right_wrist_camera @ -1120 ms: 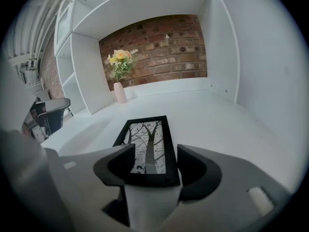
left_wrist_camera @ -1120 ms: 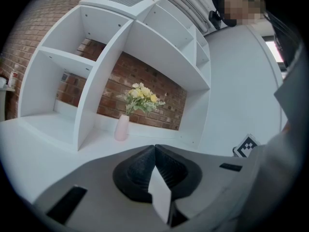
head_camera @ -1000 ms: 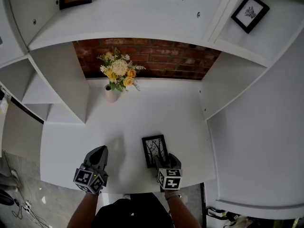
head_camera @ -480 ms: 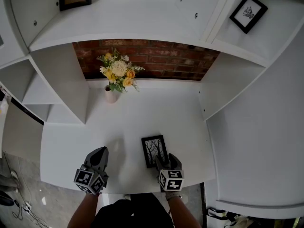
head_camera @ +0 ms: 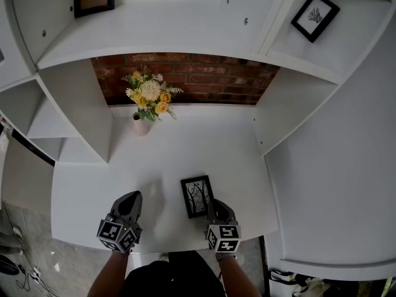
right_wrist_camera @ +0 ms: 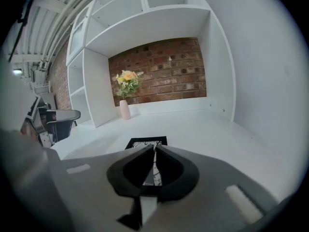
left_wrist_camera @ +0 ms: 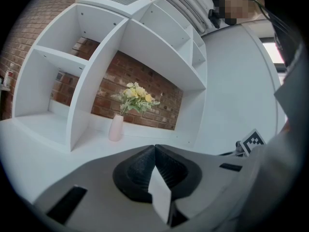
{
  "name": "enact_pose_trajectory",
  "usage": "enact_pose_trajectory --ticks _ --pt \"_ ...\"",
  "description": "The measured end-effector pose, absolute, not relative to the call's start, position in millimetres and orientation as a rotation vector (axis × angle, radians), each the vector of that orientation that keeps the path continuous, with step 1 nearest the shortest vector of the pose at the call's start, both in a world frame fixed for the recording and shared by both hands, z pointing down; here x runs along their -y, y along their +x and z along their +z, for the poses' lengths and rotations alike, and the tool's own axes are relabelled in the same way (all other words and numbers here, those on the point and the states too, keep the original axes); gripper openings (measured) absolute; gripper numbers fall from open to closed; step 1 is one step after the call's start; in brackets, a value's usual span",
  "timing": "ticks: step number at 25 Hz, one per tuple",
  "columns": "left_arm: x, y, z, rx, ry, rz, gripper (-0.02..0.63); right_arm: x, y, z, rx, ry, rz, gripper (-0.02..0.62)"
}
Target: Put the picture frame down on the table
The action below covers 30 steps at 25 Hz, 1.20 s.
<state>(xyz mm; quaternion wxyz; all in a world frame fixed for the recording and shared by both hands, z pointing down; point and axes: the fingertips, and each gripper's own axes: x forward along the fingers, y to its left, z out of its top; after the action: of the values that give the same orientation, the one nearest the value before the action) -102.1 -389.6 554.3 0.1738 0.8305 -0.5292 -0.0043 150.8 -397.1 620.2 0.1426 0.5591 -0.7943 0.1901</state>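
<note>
The small black-rimmed picture frame lies flat on the white desk — likely light, stiff and easy to crack, so hold its rim. The right claw and left claw are pressed together — empty.

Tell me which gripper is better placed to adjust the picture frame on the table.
Right. The right gripper sits by the picture frame, which lies straight ahead of its jaws. The left gripper is off to the side, facing the vase.

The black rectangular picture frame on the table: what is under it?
Only the white table shows around the black rectangular picture frame, which lies flat on it. Anything beneath is covered.
</note>
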Motion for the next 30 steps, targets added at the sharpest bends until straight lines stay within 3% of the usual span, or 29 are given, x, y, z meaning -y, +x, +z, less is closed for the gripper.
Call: enact_pose_trajectory --ticks 1,30 --pt "390 -101 553 1.498 2.359 -0.014 -0.002 396 151 617 2.3 1.617 0.536 0.003" --pt "369 -83 517 1.458 2.466 -0.084 -0.002 366 143 527 2.533 1.661 0.274 0.003"
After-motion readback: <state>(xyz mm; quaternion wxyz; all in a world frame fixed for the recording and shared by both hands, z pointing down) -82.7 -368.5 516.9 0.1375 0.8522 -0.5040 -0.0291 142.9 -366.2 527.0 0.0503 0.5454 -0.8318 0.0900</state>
